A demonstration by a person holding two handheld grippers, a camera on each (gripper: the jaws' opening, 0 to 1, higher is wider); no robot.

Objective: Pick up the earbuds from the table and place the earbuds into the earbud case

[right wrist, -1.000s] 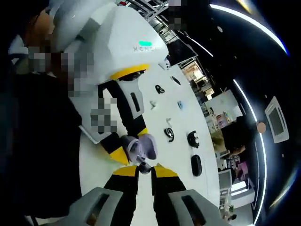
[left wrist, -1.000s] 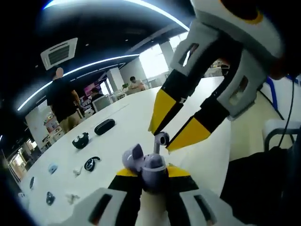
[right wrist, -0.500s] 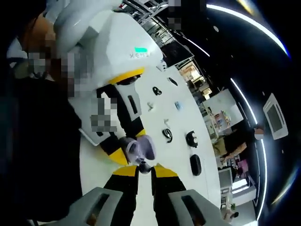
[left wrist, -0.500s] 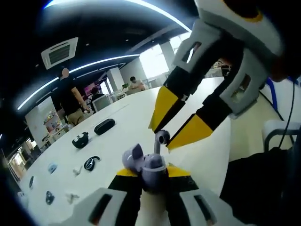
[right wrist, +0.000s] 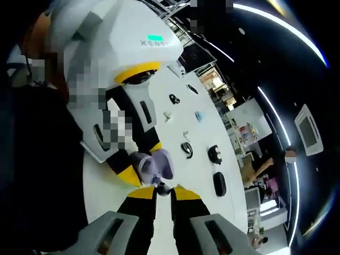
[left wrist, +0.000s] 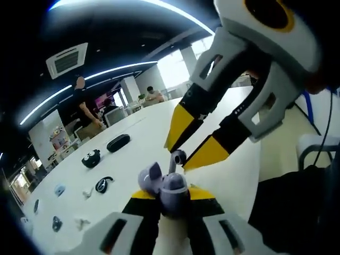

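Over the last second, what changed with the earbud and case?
The right gripper has lowered the earbud slightly toward the open purple case, its grip unchanged. The left gripper stays shut on the case. Items on the table haven't moved.

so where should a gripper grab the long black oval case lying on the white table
Across its narrow width, at mid-length, coming from above. The long black oval case lies flat on the white table, so its two long sides are exposed for the jaws, and the black round case beside it sits apart, leaving room. That's a judgement from a small, distant view.
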